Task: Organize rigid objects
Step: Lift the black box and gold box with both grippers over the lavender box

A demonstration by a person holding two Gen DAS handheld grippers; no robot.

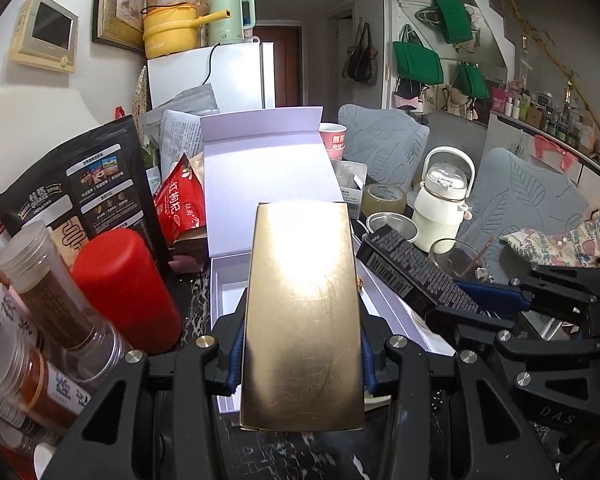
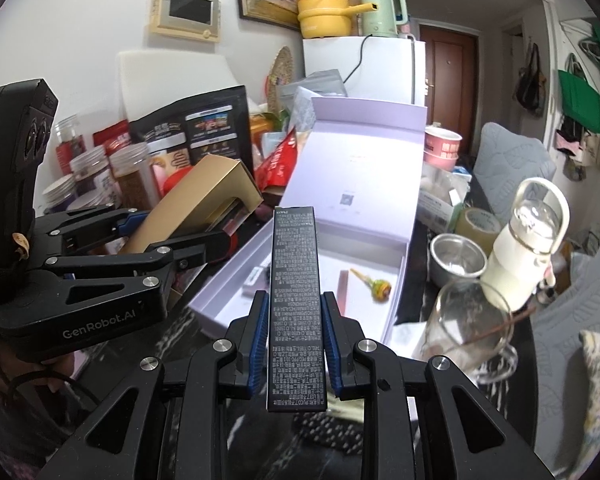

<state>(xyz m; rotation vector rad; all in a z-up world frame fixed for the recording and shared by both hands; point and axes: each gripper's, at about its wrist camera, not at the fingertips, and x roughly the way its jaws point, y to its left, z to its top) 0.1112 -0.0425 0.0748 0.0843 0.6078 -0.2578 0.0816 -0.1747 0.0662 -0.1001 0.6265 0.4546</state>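
The left gripper clenched a gold box, its blue pads pressed against the box's two long sides, and held it above the near end of the open white box on the dark marbled table. The right gripper clamped a slim black box printed with small white text, raised over the same white box, whose lid stood upright behind. Inside its tray lay a lollipop. A glass and a white bottle stood to the right.
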